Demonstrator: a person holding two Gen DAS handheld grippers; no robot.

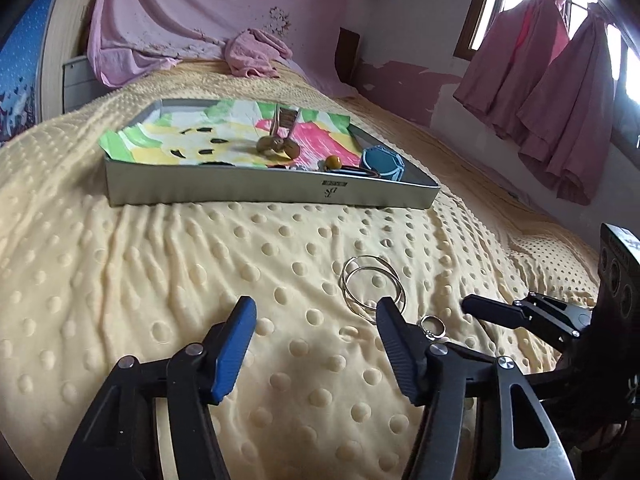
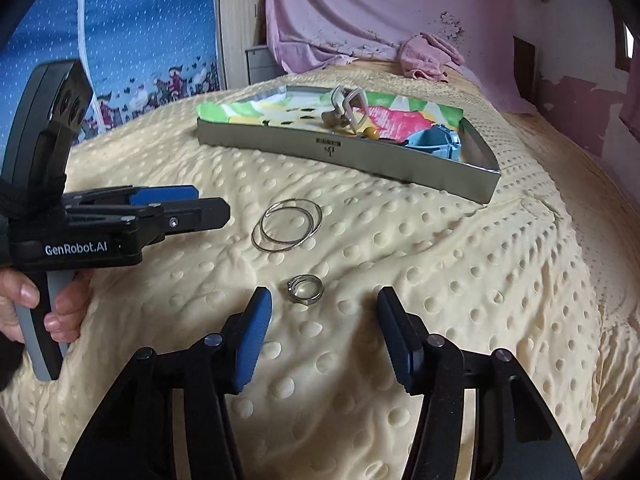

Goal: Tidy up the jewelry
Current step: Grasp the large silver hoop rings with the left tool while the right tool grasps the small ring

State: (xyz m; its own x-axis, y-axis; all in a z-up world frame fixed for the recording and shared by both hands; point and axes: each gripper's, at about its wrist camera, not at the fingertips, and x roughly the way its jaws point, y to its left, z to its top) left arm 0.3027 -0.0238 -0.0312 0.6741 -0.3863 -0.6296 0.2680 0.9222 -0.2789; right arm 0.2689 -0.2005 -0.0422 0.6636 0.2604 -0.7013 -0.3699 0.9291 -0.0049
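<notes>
Part of one ring (image 1: 433,327) is hidden behind the left gripper (image 1: 316,346), low right of frame. Two hoops (image 2: 286,224) are seen mid-frame; tray (image 2: 348,152) contents, perhaps clips, are indistinct. Both grippers, the right gripper (image 2: 325,336) included, are half-spread and empty.

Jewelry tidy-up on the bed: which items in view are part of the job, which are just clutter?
Job:
- pair of thin silver hoop bangles, loose on the blanket
- small silver ring, ahead of the right gripper, jaws apart
- shallow grey metal tray with trinkets and a blue box

Lying about:
- yellow dotted blanket
- crumpled pink cloth
- pink curtains
</notes>
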